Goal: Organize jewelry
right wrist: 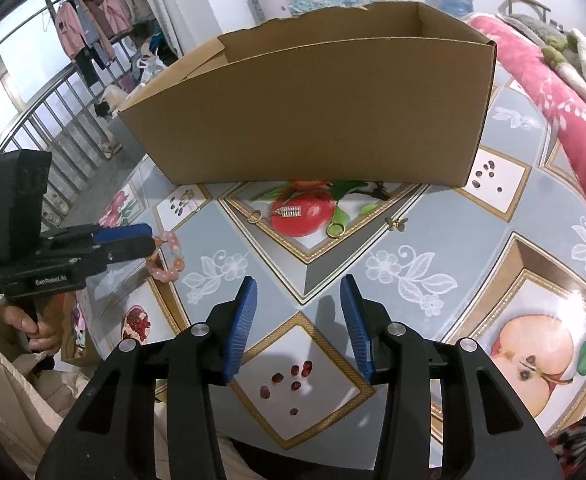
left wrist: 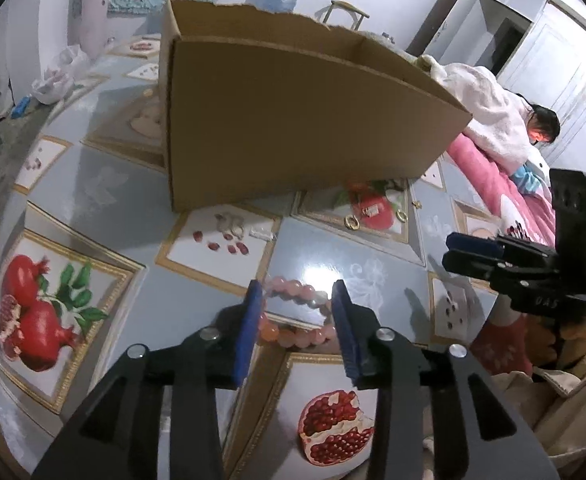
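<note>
The left gripper (left wrist: pixel 295 322) stands released around a bracelet (left wrist: pixel 293 312) of round, glossy pink beads lying on the smooth tablecloth (left wrist: pixel 105 176); picking it up seems the step in hand. Next it must clench, then carry it to the cardboard box (left wrist: pixel 293 120) at twelve o'clock. The right gripper (right wrist: pixel 299 322) is released and empty.

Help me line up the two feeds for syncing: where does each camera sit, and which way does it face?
Left wrist view: sits on the left gripper, looking down its blue-padded fingers at a pink beaded bracelet lying between the open jaws; the right gripper shows at right.
Right wrist view: sits on the right gripper, open over bare tablecloth, facing the brown cardboard box; the left gripper and holding hand show at left.
Shared: box, bracelet, gold rings, fruit-print tablecloth.
</note>
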Demonstrator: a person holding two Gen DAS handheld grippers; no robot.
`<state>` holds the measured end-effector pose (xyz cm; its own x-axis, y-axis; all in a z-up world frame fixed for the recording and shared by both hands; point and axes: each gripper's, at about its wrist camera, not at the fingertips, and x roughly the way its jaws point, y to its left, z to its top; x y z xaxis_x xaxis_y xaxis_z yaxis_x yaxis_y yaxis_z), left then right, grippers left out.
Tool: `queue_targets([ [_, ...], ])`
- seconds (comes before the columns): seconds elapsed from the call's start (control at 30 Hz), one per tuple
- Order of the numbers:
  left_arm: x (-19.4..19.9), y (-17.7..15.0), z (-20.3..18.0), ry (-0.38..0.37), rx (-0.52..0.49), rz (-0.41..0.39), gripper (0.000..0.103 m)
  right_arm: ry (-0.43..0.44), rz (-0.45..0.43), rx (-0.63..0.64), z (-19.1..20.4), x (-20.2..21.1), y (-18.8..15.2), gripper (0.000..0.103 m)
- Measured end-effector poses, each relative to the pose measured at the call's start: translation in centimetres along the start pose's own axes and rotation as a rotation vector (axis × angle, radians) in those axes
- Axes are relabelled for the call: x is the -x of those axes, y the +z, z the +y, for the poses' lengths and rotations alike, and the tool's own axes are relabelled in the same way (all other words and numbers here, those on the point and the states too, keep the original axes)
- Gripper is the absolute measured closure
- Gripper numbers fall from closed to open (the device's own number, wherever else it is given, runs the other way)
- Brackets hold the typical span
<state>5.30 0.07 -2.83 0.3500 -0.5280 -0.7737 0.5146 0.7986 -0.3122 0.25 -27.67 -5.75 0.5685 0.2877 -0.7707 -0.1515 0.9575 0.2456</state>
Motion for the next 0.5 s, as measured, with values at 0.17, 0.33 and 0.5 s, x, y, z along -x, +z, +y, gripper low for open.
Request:
queue_targets([
  [0.17,0.41,0.2,0.17,0.018,0.003,-0.019,0.067,-0.003,-0.001,0.003,-0.06,0.12,0.06,0.055],
  [0.33,0.43,0.21,-0.2,0.05,-0.025,-0.026,0.067,-0.005,-0.002,0.003,-0.14,0.15,0.16,0.054],
  [0.5,0.68,0.11,-0.5,0.065,-0.048,-0.05,0.067,0.0,-0.003,0.009,-0.06,0.0,0.16,0.054],
])
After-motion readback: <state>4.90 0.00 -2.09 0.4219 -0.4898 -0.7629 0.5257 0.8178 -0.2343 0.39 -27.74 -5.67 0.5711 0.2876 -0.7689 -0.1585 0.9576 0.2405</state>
